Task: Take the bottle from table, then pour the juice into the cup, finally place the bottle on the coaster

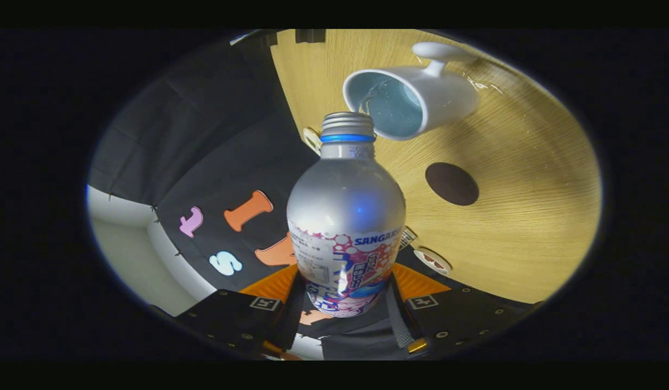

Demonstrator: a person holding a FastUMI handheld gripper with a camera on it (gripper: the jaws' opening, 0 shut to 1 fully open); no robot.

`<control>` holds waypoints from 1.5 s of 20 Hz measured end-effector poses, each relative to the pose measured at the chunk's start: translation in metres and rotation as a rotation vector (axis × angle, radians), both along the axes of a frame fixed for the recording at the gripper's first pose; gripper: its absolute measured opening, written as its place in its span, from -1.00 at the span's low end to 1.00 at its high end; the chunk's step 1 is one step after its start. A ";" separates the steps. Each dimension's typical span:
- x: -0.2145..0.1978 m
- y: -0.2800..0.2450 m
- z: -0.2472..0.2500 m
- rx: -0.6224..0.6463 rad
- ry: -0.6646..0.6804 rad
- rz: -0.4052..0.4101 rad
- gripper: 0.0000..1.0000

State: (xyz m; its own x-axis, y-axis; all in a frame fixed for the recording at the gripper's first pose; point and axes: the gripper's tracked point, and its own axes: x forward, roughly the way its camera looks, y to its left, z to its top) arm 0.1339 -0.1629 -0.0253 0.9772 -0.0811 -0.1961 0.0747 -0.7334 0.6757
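Bottle (346, 216) sits clamped between my 2 fingers (283, 286), tilted with its capped neck at the rim of the cup (415, 100) just beyond. I'd tip slowly, keeping the mouth over the opening, clear of the coaster (452, 183) beside it. It's silver, with a bright printed label.
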 end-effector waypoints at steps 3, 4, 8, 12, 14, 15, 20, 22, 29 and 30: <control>-0.001 -0.005 0.002 0.042 -0.016 -0.026 0.40; 0.001 -0.006 0.003 0.050 -0.017 -0.036 0.40; 0.002 -0.010 0.008 0.087 -0.042 -0.062 0.40; 0.000 -0.019 0.013 0.135 -0.065 -0.107 0.40; -0.001 -0.023 0.017 0.143 -0.078 -0.124 0.40; 0.000 -0.023 0.020 0.155 -0.090 -0.126 0.40; -0.002 -0.031 0.022 0.209 -0.114 -0.167 0.40; -0.004 -0.038 0.026 0.224 -0.138 -0.202 0.40; -0.001 -0.037 0.020 0.187 -0.114 -0.213 0.40; -0.002 -0.036 0.017 0.163 -0.103 -0.208 0.40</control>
